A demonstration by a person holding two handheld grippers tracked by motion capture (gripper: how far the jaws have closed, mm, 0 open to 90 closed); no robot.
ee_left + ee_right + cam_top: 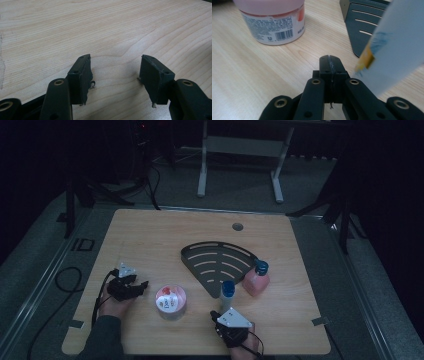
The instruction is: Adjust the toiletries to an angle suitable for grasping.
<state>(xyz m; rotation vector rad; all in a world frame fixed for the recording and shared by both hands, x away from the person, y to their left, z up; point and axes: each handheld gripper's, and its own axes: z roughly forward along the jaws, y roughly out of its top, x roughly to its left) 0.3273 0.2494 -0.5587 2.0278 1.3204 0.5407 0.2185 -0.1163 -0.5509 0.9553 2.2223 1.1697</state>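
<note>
A dark fan-shaped slotted tray (217,260) lies at the table's middle. A pink jar (170,302) with a printed lid stands in front of it, and its barcode label (274,25) faces the right gripper view. A white bottle with a blue cap (227,295) stands at the tray's near tip and looms close at the right (392,47). A pink bottle with a blue cap (257,280) stands by the tray's right edge. My left gripper (142,285) rests open left of the jar, with bare wood between its fingers (81,77). My right gripper (216,315) sits shut and empty (329,62) just before the white bottle.
The wooden table (150,235) has a round cable hole (237,226) near its far edge. Cables (67,277) trail off the left side. A white desk frame (240,165) stands on the floor beyond the table.
</note>
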